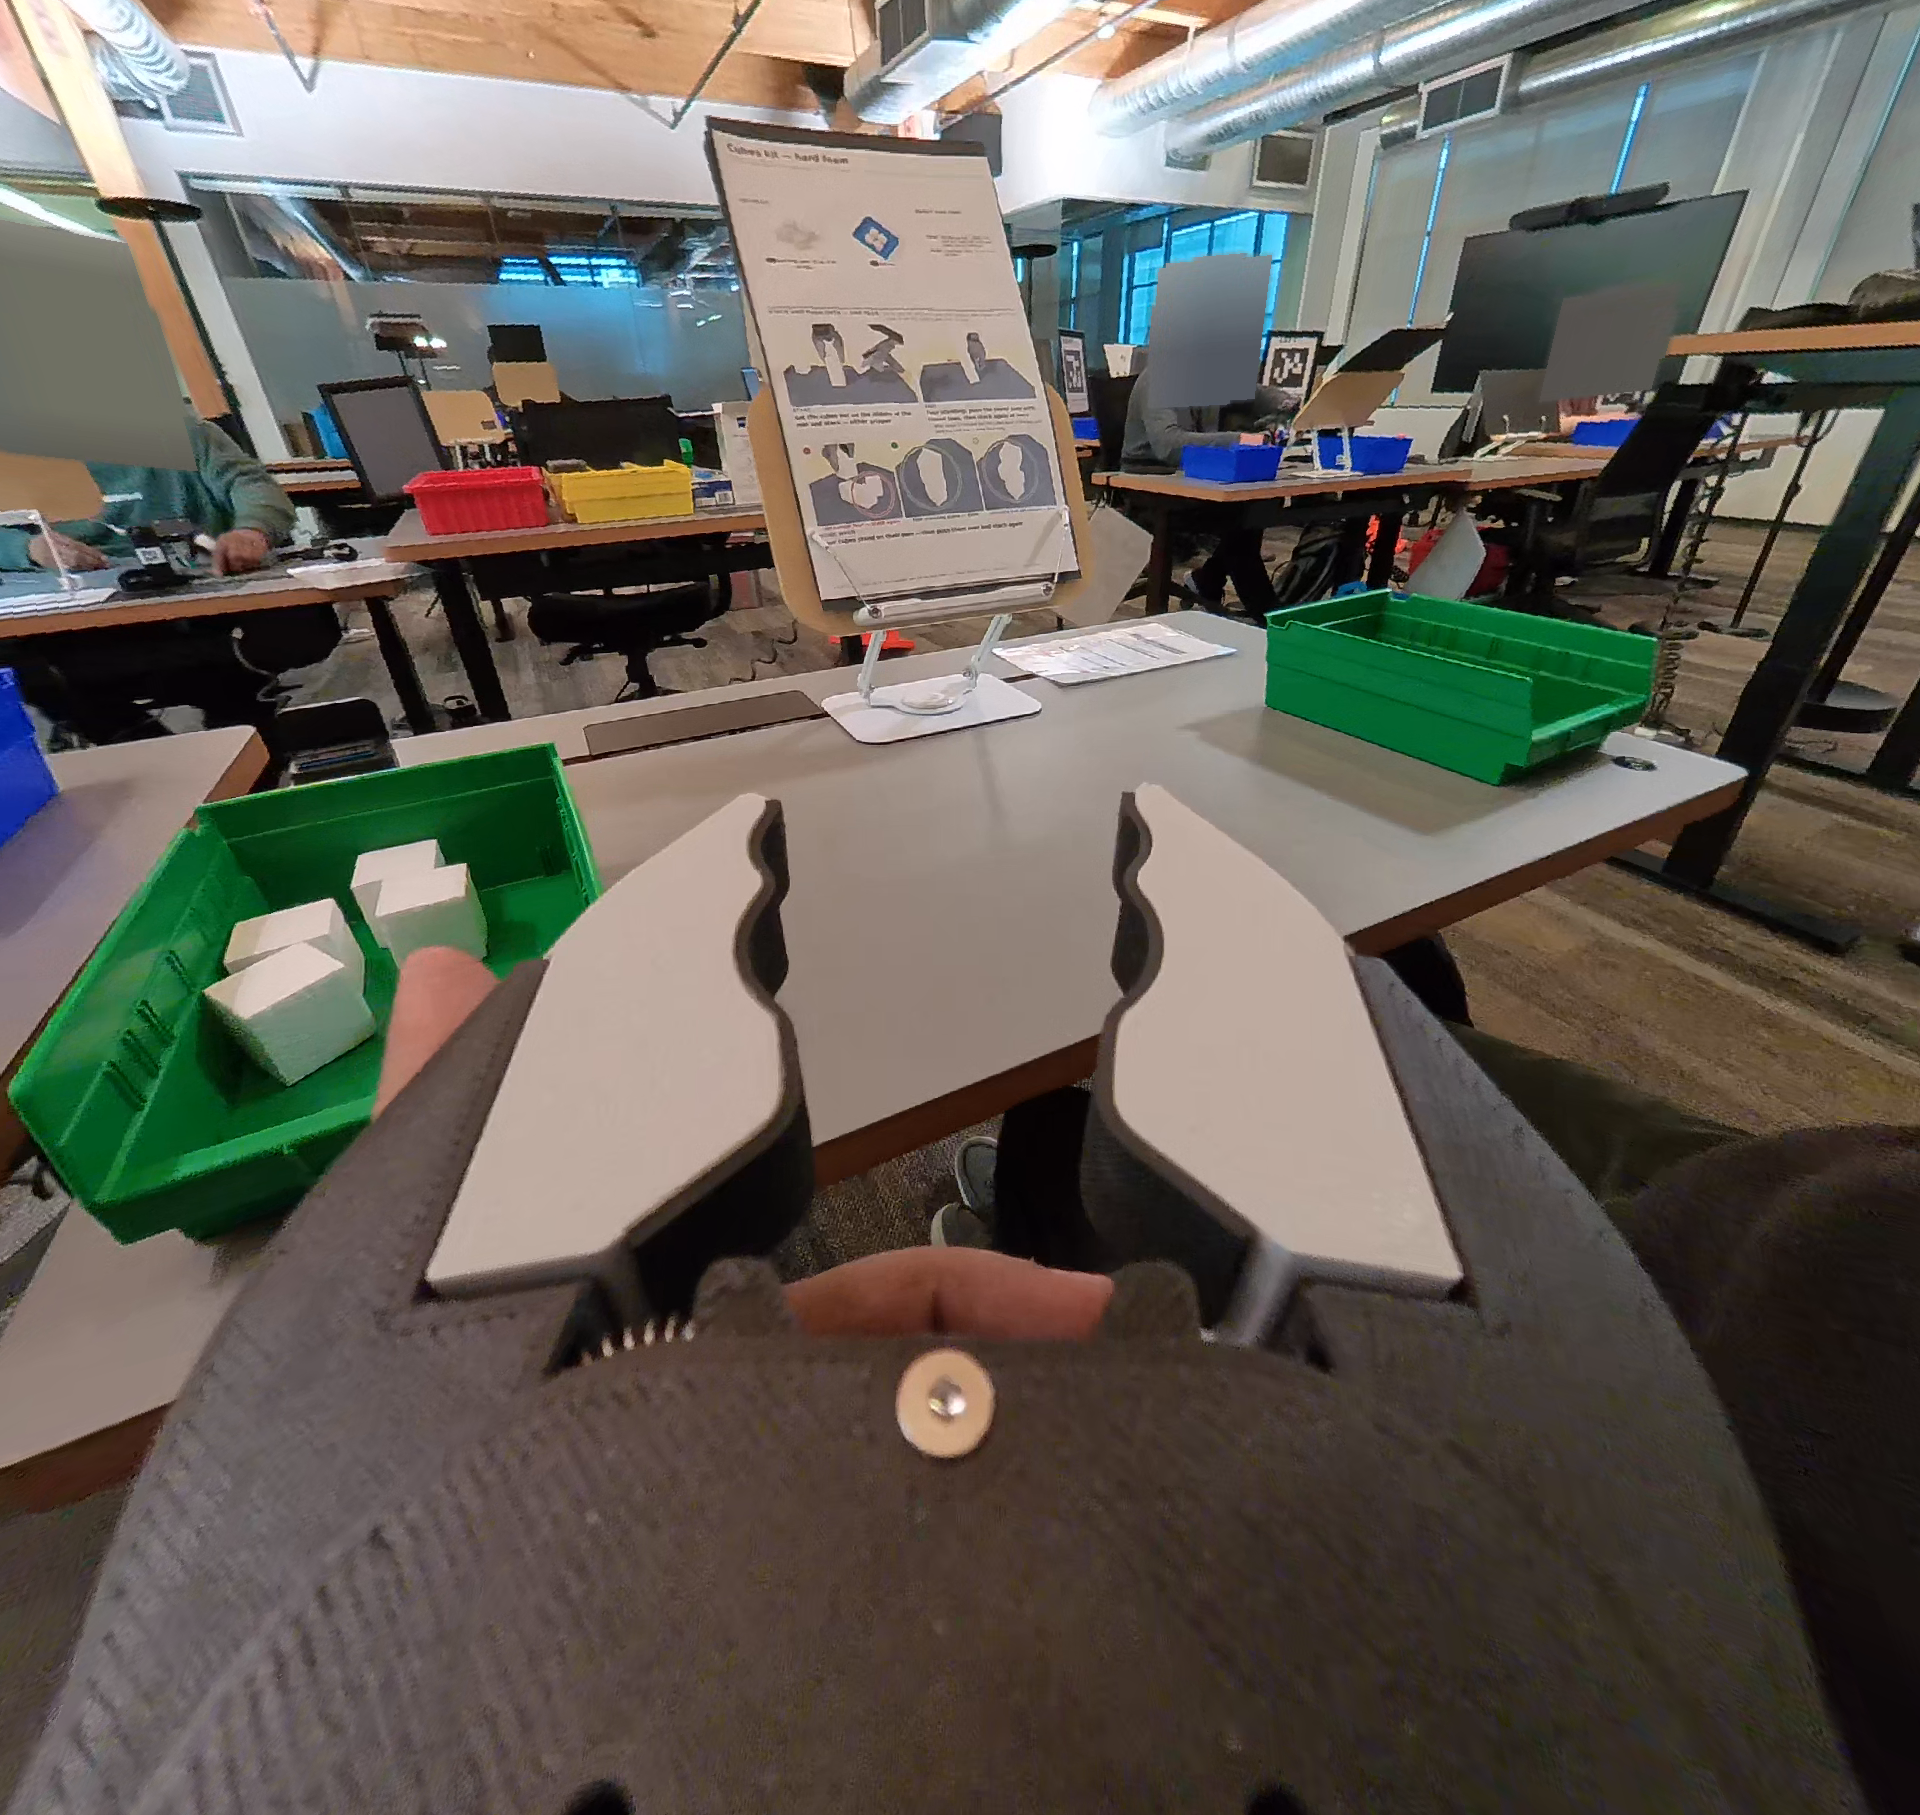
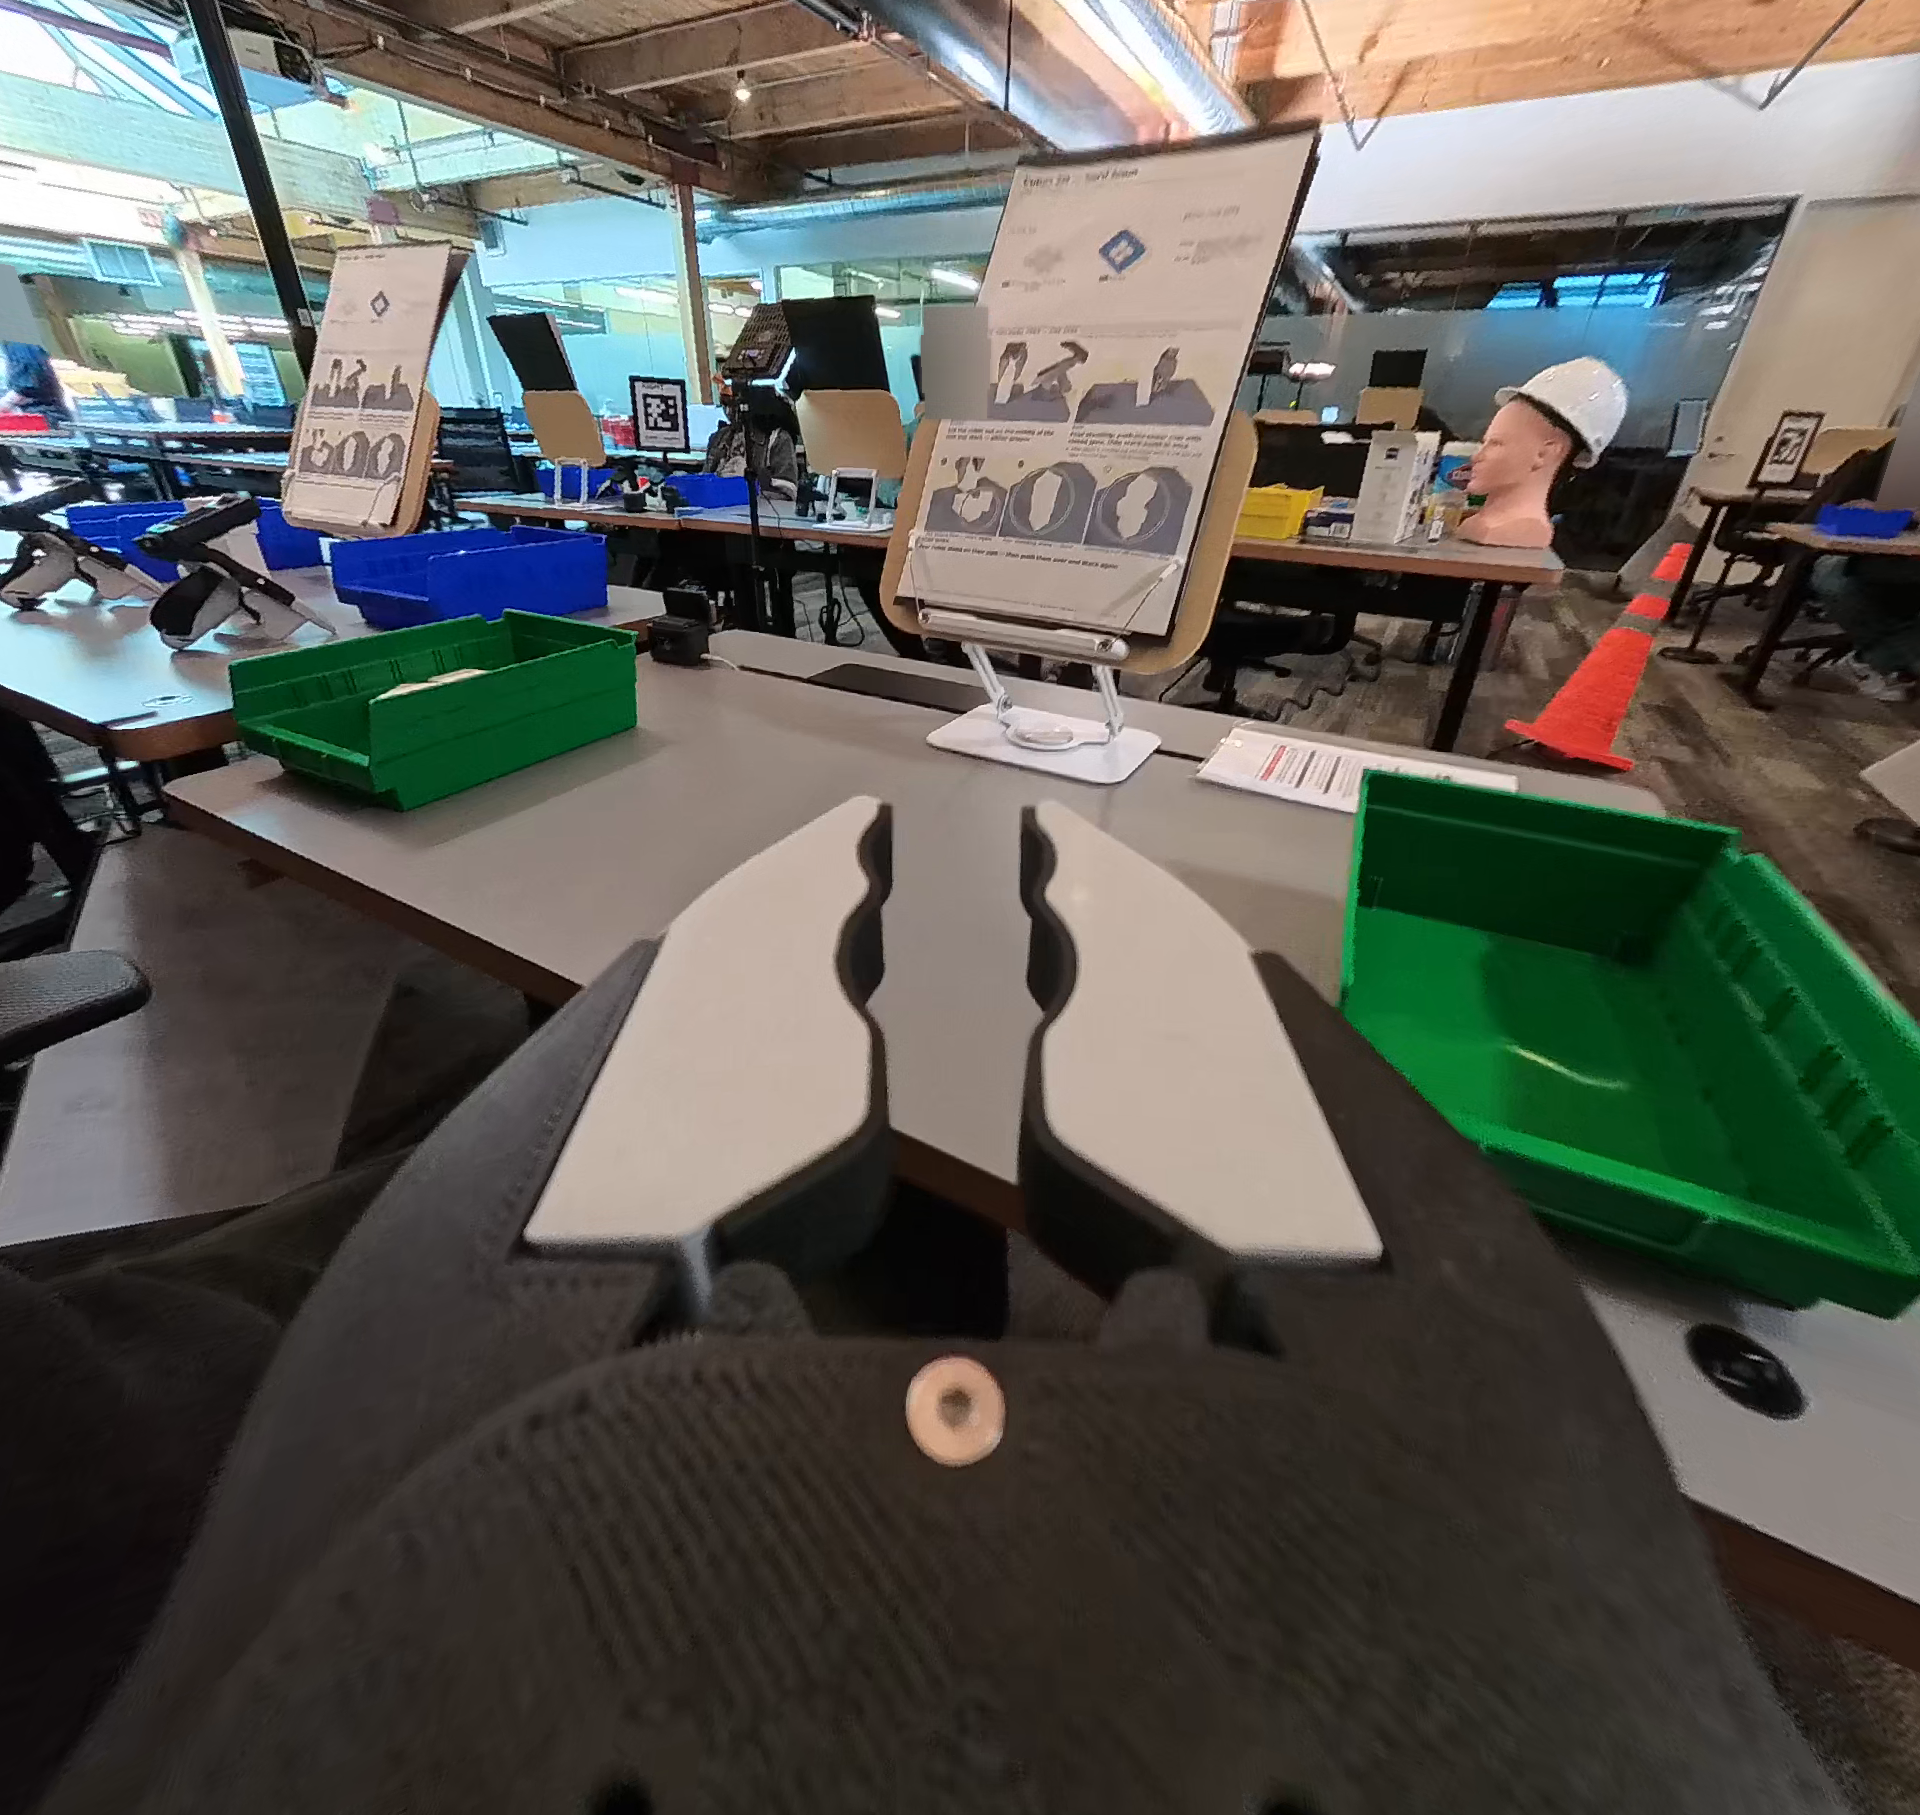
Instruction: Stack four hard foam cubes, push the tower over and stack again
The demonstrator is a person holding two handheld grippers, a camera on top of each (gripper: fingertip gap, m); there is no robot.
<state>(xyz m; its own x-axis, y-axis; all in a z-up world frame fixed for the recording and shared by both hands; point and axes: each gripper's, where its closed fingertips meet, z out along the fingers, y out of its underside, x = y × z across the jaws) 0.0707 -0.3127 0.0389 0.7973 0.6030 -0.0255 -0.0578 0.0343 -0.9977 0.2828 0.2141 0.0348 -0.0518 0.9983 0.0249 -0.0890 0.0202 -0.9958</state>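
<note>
Several white hard foam cubes (image 1: 296, 1002) lie in a green bin (image 1: 156, 1100) at the table's left front corner. The bin also shows in the right wrist view (image 2: 436, 716), with a cube top (image 2: 431, 685) just visible over its wall. My left gripper (image 1: 951, 815) is open and empty, held above the table's front edge, to the right of that bin. My right gripper (image 2: 956, 825) is open a little and empty, over the front edge of the grey table (image 2: 644, 861).
An empty green bin (image 2: 1621, 1048) sits at the right of the table; it also shows in the left wrist view (image 1: 1455, 685). An instruction sheet on a stand (image 1: 904, 394) and a paper sheet (image 1: 1112, 648) sit at the back. Other desks and an orange cone (image 2: 1590, 679) lie beyond. Across from one pair of fingers to the other is roughly 55 cm.
</note>
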